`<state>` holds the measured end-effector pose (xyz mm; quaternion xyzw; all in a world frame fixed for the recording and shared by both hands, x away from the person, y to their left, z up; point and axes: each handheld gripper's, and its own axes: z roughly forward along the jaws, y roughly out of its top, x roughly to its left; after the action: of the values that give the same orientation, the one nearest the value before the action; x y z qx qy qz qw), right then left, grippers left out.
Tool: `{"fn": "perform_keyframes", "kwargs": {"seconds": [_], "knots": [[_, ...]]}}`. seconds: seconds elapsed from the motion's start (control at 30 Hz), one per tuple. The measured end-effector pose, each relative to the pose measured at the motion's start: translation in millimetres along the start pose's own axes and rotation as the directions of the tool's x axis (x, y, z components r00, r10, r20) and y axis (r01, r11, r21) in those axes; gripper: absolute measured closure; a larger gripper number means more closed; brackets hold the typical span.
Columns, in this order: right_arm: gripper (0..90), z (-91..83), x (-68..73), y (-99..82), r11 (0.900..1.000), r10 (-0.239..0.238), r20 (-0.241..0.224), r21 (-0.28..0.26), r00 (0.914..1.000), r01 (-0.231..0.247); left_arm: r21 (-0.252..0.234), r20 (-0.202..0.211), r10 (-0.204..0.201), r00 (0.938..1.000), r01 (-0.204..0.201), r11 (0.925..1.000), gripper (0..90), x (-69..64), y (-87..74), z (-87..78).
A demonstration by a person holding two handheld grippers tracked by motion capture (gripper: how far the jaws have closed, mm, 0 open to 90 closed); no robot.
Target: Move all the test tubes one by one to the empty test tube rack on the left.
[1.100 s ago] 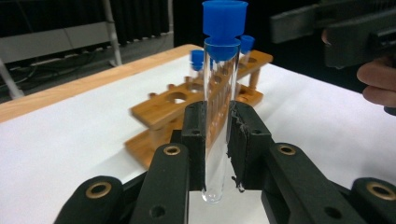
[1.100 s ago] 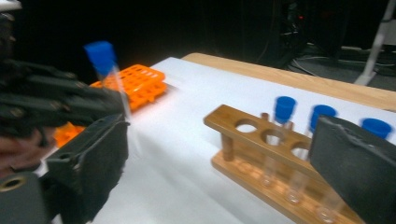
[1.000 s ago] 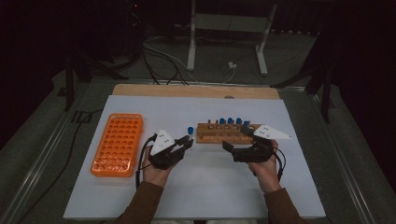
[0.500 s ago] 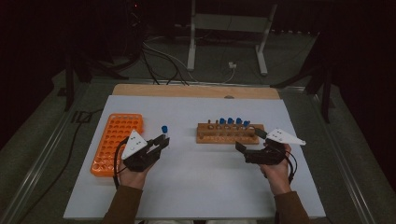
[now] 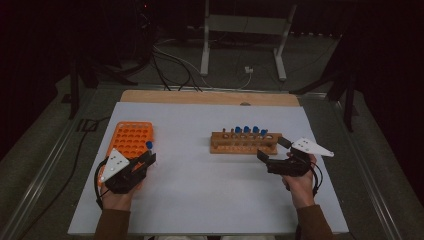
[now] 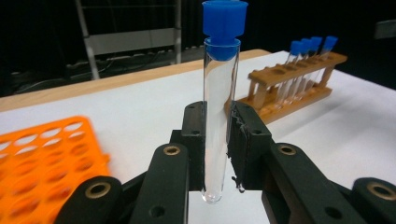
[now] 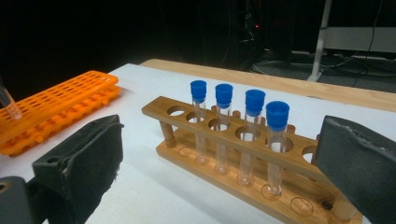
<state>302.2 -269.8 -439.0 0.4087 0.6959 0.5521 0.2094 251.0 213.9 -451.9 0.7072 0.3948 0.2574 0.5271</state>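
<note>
**Hand-held gripper units: external appearance**

Each hand carries one black two-jaw gripper. The left gripper, at the lower left of the high view, has a pale grey three-cornered plate on top, marked with small dark dots. The right gripper, at the lower right, has a matching plate. A thin black cable loops from the left unit; another cable curls beside the right hand. In the left gripper view, the black linkage arms carry brass-coloured rivets and end in rectangular black pads with rough, chipped edges. In the right gripper view, the pads look matt and worn. Brown sleeves cover both forearms at the bottom edge.
</note>
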Motion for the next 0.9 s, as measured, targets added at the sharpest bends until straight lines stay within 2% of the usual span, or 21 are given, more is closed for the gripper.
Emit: {"fn": "perform_keyframes", "kwargs": {"seconds": [0.27, 0.57, 0.77, 0.9], "knots": [[1.0, -2.6, -0.8, 0.1, 1.0, 0.005, 0.002, -0.006, 1.0, -0.005, 0.016, -0.046, -0.006, 0.9989, 0.007, 0.9998, 77.7, 10.2, -11.8, -19.2], [1.0, -3.2, 0.4, -0.1, 0.9999, 0.005, 0.0, -0.009, 1.0, -0.005, 0.038, -0.079, -0.015, 0.9968, 0.018, 0.9991, 77.7, 21.3, -23.0, -36.0], [1.0, -2.9, 1.1, -0.5, 1.0, 0.004, 0.0, -0.008, 1.0, -0.004, 0.063, -0.092, -0.021, 0.9955, 0.027, 0.9977, 77.7, 26.1, -31.7, -45.0], [1.0, -3.1, 1.5, -0.4, 1.0, 0.002, 0.0, -0.008, 1.0, -0.002, 0.067, -0.084, -0.034, 0.9959, 0.04, 0.997, 77.6, 29.0, -36.2, -46.0]]}}
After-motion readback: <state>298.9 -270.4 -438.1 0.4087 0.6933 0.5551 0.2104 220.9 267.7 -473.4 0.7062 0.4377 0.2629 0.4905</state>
